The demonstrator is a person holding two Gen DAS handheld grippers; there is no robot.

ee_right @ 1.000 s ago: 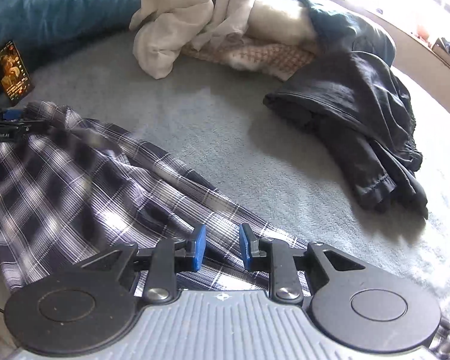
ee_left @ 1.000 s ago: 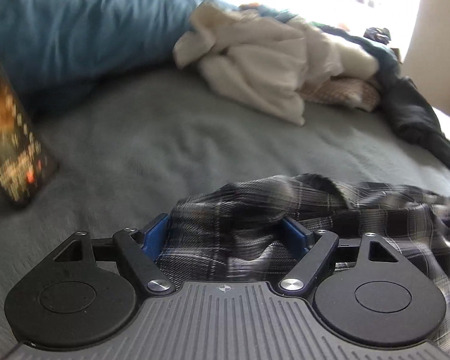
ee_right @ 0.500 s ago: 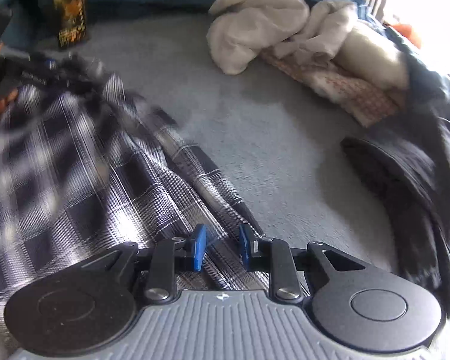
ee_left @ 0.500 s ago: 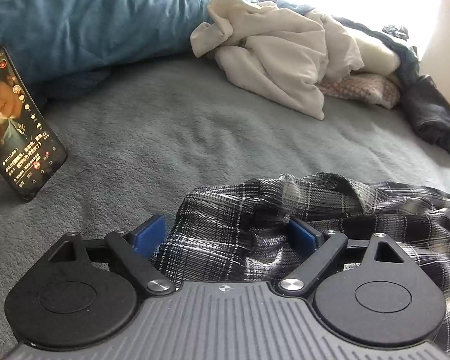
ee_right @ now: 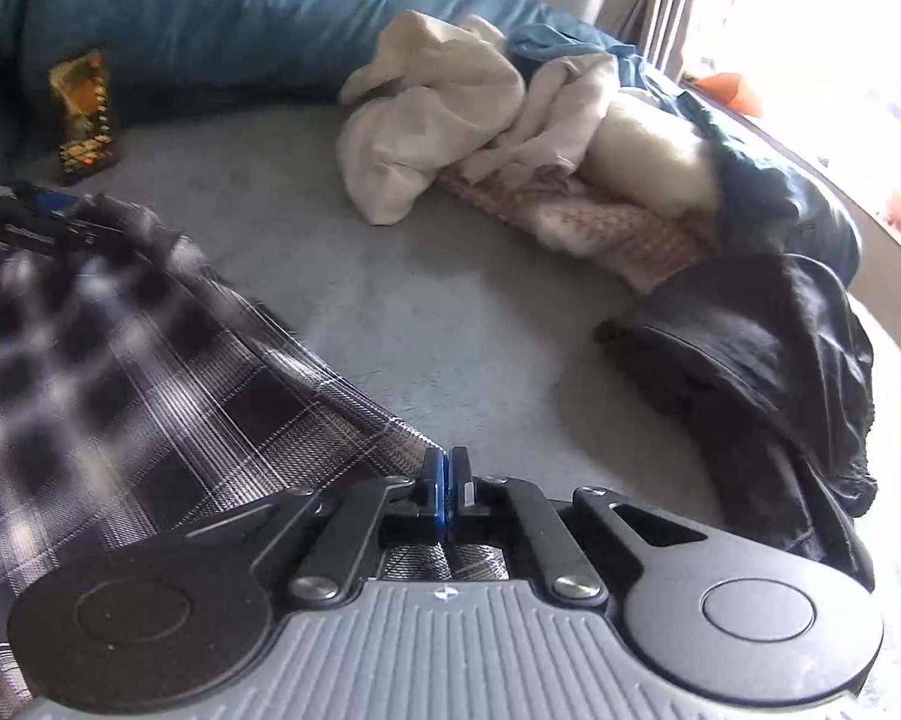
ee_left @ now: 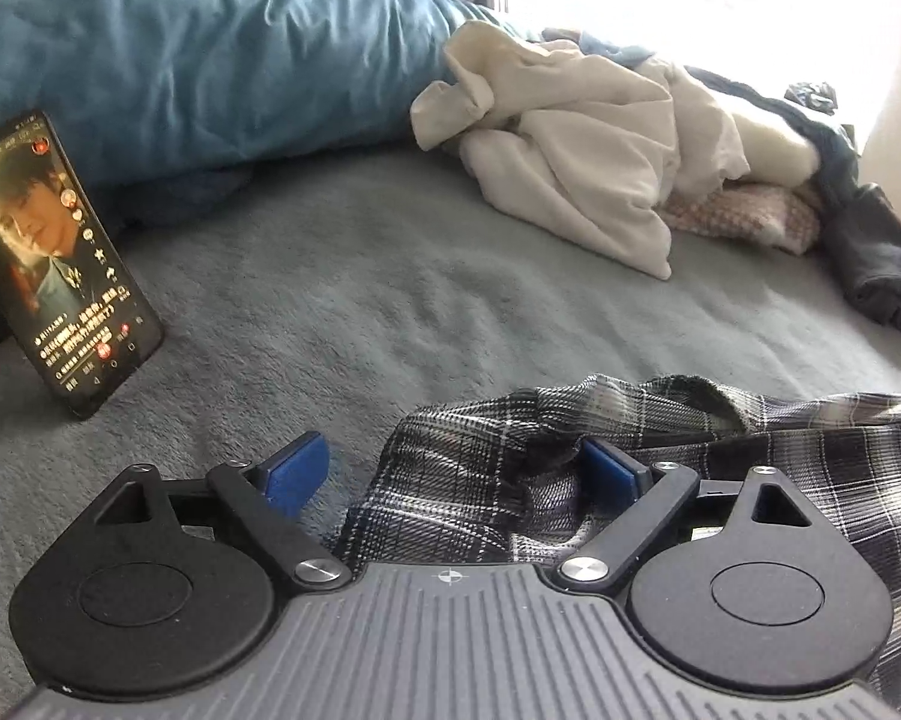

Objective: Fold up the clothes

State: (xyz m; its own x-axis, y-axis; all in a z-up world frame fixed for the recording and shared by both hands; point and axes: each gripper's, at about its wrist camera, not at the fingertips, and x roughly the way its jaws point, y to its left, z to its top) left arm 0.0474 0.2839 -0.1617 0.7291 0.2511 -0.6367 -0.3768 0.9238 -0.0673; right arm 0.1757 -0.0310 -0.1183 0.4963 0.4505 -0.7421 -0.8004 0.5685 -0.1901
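Right gripper (ee_right: 445, 483) pinching soft plaid shirt (ee_right: 168, 396)

black linkages, blue-padded fingers (ee_left: 297, 468); ribbed grey housing; silver screws

Grey bed (ee_left: 390, 276): plaid shirt (ee_left: 486, 480), clothes pile (ee_left: 600, 180), phone (ee_left: 54, 264), probably propped.

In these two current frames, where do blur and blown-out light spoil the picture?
Left wrist view: sharp throughout, but the window at top right is blown out white. Right wrist view: the plaid shirt at left is smeared by motion blur, the phone is soft, and the window glares at upper right.
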